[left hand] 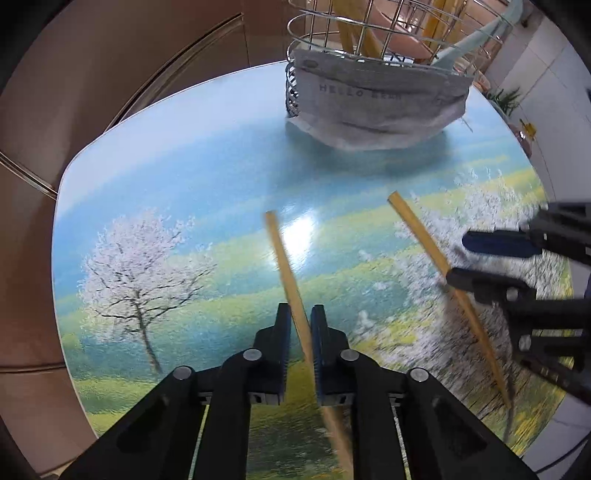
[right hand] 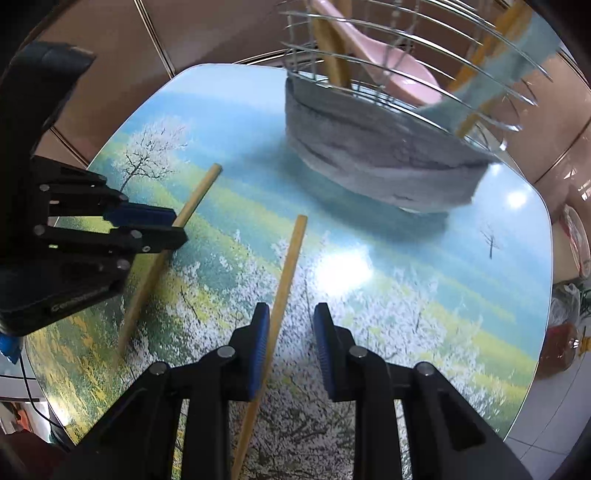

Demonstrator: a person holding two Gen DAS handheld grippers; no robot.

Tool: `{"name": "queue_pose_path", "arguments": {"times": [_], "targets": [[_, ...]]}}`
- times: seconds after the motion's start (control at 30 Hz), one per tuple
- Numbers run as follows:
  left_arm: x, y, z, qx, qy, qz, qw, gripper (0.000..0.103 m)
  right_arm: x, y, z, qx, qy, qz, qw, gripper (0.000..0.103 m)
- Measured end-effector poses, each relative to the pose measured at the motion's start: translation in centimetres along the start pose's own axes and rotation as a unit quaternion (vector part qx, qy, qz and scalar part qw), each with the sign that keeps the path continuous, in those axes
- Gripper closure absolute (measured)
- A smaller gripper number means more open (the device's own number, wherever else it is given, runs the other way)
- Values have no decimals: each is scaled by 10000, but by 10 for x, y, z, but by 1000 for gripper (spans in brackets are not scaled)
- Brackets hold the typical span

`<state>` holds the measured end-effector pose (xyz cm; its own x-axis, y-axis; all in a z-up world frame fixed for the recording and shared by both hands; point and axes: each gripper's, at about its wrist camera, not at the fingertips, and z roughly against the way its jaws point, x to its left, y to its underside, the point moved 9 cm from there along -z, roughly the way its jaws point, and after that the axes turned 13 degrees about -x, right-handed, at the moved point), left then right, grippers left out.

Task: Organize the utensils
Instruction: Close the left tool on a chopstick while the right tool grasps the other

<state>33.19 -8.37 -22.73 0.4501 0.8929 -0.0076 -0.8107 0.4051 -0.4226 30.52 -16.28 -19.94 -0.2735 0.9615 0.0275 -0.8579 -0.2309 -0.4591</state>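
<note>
broadly, a rounded square table printed with a blossoming-tree meadow scene (left hand: 184, 206) fills both views, with brown tiled floor around it. at its far side stands a round chrome wire utensil basket (left hand: 373, 33), its lower part wrapped in a grey cloth lettered "hello" (left hand: 376, 107); inside lean a pink plastic rice spoon (right hand: 391, 77), a pale green handle and some bamboo sticks.

on the near half of the table lie two loose chopsticks, well apart and both pointing roughly toward the basket. the left-hand bamboo chopstick (left hand: 291, 291) runs between the blue-padded fingers of the left gripper (left hand: 300, 314); these fingers stand narrowly apart, one on each side of the stick, and whether they already pinch it cannot be told. the right-hand bamboo chopstick (right hand: 282, 291) passes through the right gripper (right hand: 290, 314), whose fingers are spread wide; the stick sits just beside the left pad, with a clear gap to the right pad.

the step in hand looks like picking up both chopsticks at once. next, each gripper would need to close squarely on its stick, the right one centring first, then lift and tip the sticks upright to drop them into the basket without snagging the wires.
</note>
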Motion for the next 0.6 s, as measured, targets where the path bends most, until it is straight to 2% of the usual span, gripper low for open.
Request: {"name": "queue_pose_path", "arguments": {"times": [0.2, 0.37, 0.6], "targets": [[15, 10, 9, -20, 24, -425, 9991, 95, 9, -5, -15, 276, 139, 243, 9992, 84], [26, 24, 18, 17, 79, -448, 9990, 95, 16, -12, -25, 416, 200, 339, 9984, 94], [32, 34, 23, 29, 39, -441, 9990, 95, 26, -18, -31, 648, 242, 437, 9966, 97]]}}
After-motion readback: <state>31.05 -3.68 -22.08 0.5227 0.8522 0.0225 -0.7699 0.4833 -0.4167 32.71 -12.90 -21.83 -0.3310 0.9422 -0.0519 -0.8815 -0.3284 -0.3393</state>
